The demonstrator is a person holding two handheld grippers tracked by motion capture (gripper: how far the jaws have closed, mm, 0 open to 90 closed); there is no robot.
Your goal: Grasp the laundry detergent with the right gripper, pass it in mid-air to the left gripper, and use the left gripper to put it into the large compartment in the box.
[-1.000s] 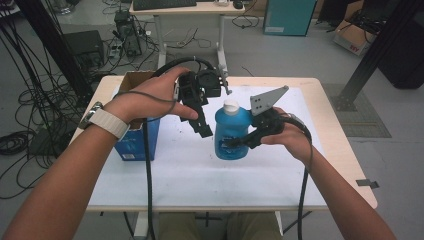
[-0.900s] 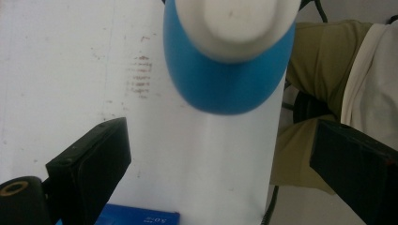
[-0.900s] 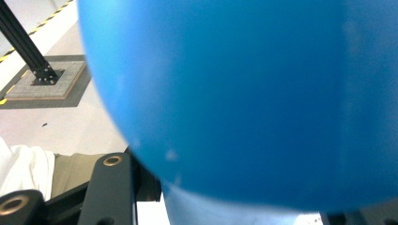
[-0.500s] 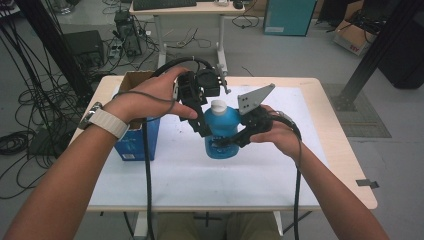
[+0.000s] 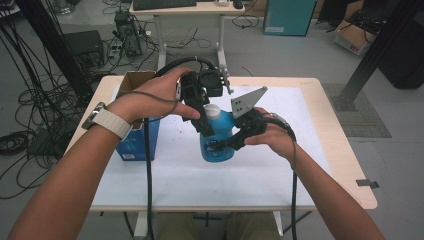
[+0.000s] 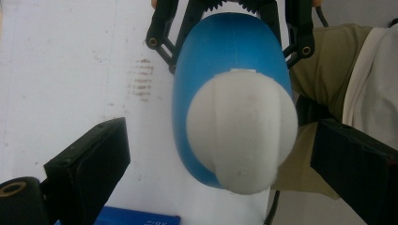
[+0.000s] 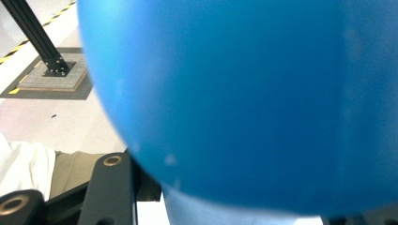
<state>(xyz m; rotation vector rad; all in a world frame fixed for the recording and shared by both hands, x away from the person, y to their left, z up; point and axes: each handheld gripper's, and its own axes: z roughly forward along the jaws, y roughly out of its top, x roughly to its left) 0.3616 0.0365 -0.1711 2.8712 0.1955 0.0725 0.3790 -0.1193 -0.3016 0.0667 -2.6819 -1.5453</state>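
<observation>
A: What is in the middle of the table (image 5: 320, 165)?

B: A blue bottle (image 5: 218, 144) with a white cap (image 5: 213, 111) – it is upright, above the white sheet (image 5: 190, 175). The right gripper (image 5: 220, 146) is clamped on its lower body from the right side.

A: And the left gripper (image 5: 206, 129)?

B: It comes from above-left, its black jaws are down beside the cap and neck. If they touch the cap, I cannot tell.

A: Other things?

B: 1 blue box (image 5: 142, 140) near the left edge, with a brown cardboard box (image 5: 131, 80) just behind it – both behind the left hand (image 5: 155, 97).
</observation>
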